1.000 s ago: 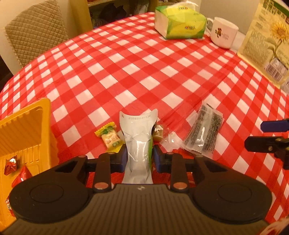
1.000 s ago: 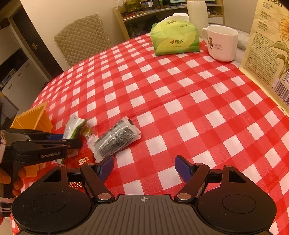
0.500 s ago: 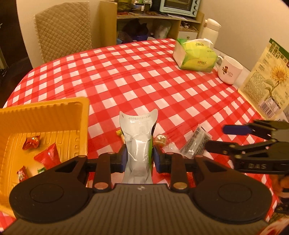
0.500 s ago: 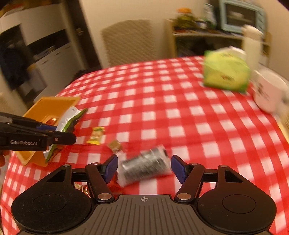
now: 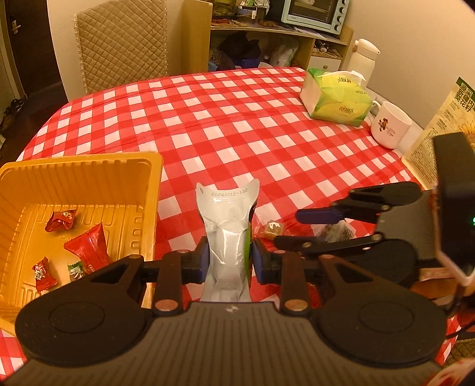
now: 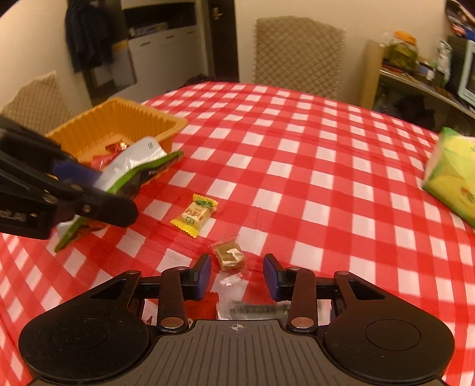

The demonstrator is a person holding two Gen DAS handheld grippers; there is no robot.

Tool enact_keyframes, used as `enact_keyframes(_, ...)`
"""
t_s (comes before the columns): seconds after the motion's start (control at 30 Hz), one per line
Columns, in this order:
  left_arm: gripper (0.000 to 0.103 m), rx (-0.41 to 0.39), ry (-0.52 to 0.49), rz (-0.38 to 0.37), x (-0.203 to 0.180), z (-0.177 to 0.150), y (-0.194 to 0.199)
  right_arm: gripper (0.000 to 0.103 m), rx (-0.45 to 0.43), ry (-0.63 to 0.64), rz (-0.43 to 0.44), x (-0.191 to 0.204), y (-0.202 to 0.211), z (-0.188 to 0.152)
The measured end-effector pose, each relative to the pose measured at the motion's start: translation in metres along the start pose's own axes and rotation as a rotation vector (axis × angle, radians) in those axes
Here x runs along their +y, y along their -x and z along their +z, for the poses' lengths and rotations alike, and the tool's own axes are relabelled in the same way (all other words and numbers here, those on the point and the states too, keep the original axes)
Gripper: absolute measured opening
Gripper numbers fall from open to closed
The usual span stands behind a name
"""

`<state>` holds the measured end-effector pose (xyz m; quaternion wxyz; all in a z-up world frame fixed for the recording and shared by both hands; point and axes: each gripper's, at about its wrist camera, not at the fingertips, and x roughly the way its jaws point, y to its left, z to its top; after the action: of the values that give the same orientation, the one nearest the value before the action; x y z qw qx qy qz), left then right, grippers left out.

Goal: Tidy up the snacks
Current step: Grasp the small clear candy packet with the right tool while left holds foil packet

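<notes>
While left tongs [image 5: 228, 259] clamp a silver-green pouch [image 5: 228, 234] just beside the yellow tray [image 5: 89, 166], right tongs [image 6: 237, 274] gape over a brown candy [image 6: 228, 254] on the counter [image 6: 297, 166], away from tray.

Left gripper [image 5: 228, 260] jaws clamped on pouch [image 5: 228, 234]; right gripper [image 6: 237, 274] jaws apart, low over table.

From my feed: red-and-white checked tablecloth [image 5: 207, 124], green tissue box [image 5: 337, 99] with a white mug [image 5: 390, 127] just beside it, white thermos [image 5: 363, 58] behind them. Quilted chair [image 5: 121, 47] at the far edge, toaster oven [image 5: 314, 12] on the shelf [image 5: 282, 32].
</notes>
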<state>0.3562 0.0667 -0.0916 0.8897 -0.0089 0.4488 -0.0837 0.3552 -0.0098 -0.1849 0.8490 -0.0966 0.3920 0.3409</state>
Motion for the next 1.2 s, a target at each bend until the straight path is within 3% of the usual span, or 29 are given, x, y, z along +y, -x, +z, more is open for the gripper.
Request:
enact_keyframes(0.3,0.027,-0.004,0.01,0.012,-0.001,-0.002,0.004,0.033,0.031,0.092,-0.002,0.009,-0.028,0.003)
enact_keyframes(0.37,0.027,-0.003,0.013,0.014,-0.001,-0.003,0.006,0.023,0.027,0.096,0.003,0.009,-0.029,0.004)
enact_keyframes(0.5,0.027,-0.008,0.018,0.019,-0.003,-0.006,0.011,0.023,0.017,0.093,-0.003,0.011,-0.023,0.006)
enact_keyframes(0.83,0.027,-0.045,0.021,0.018,-0.018,-0.011,0.032,0.023,-0.062,0.062,-0.006,0.015,0.025,0.008)
enact_keyframes(1.2,0.027,-0.09,0.004,0.001,-0.045,-0.032,0.074,0.023,-0.114,-0.017,0.019,0.019,0.101,-0.017)
